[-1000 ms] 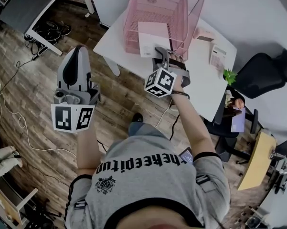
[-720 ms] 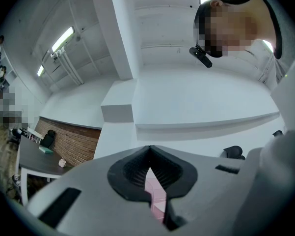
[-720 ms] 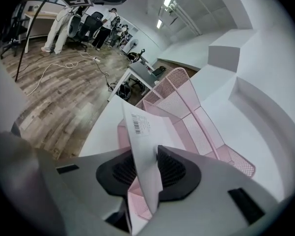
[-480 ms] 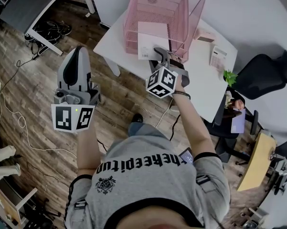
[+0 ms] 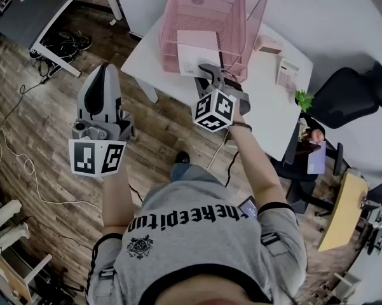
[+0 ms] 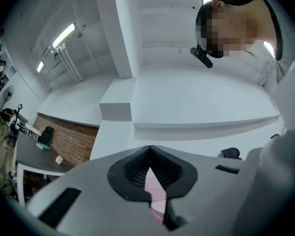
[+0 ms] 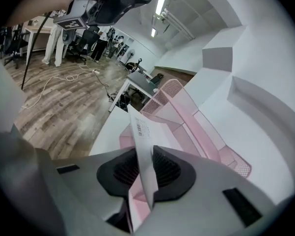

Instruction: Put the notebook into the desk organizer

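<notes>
Your right tongs [image 7: 146,176] grip the white notebook [image 7: 142,136] by its near edge, the jaws having just been closing on it. Just ahead of them, the notebook stands on edge at the front of the pink mesh desk organizer [image 5: 210,8] on the white counter [image 5: 273,103]. Your left tongs [image 6: 148,154], well off to the left over the wooden floor [image 5: 25,126], are closed and empty.

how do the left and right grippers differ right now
The left gripper is shut and empty; the right gripper, jaws just closing further, pinches the white notebook. The left is held over the wooden floor, away from the white desk; the right is at the pink mesh desk organizer. Both are grey, hand-held two-jaw tools.
</notes>
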Demonstrator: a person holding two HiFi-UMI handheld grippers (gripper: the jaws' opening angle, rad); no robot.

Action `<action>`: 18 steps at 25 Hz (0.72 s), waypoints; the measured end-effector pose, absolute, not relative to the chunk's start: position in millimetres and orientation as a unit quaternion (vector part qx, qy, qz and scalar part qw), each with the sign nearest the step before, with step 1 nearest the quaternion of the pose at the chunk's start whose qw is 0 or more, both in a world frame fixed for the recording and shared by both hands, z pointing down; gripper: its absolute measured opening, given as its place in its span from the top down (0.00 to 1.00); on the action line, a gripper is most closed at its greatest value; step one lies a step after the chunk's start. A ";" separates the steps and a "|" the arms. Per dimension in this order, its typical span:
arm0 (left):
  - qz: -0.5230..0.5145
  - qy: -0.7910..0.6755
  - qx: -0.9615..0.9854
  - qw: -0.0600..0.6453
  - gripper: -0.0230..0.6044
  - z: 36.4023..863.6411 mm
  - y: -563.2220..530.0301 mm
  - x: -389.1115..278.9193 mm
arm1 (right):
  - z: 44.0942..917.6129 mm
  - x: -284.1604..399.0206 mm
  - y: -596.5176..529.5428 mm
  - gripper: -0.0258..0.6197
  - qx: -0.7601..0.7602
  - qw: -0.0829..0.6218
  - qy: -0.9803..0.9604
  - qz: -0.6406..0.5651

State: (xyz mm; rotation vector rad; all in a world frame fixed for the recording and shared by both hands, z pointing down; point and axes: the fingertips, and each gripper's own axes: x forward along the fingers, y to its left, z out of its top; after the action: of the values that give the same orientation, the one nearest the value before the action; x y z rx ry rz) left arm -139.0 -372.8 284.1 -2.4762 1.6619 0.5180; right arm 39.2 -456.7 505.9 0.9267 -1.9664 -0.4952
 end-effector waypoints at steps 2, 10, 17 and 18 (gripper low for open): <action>0.168 0.549 -0.817 0.057 0.96 284.8 -371.7 -139.7 | 500.9 39.9 -465.0 0.87 0.390 0.439 -0.782 -0.208; 0.159 0.566 -0.807 0.059 0.96 286.4 -363.4 -154.1 | 502.2 34.9 -494.7 0.88 0.424 0.444 -0.765 -0.195; 0.154 0.574 -0.803 0.057 0.96 287.5 -361.4 -161.5 | 502.1 34.9 -511.2 0.88 0.441 0.435 -0.768 -0.163; 0.153 0.574 -0.802 0.056 0.96 288.4 -361.2 -161.5 | 502.7 35.3 -513.0 0.88 0.442 0.434 -0.769 -0.158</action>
State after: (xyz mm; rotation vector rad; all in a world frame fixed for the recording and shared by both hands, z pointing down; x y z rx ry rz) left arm -161.5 -361.2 288.4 -2.4340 1.7422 0.4632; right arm 35.3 -513.0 502.7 1.1018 -1.9145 -0.3927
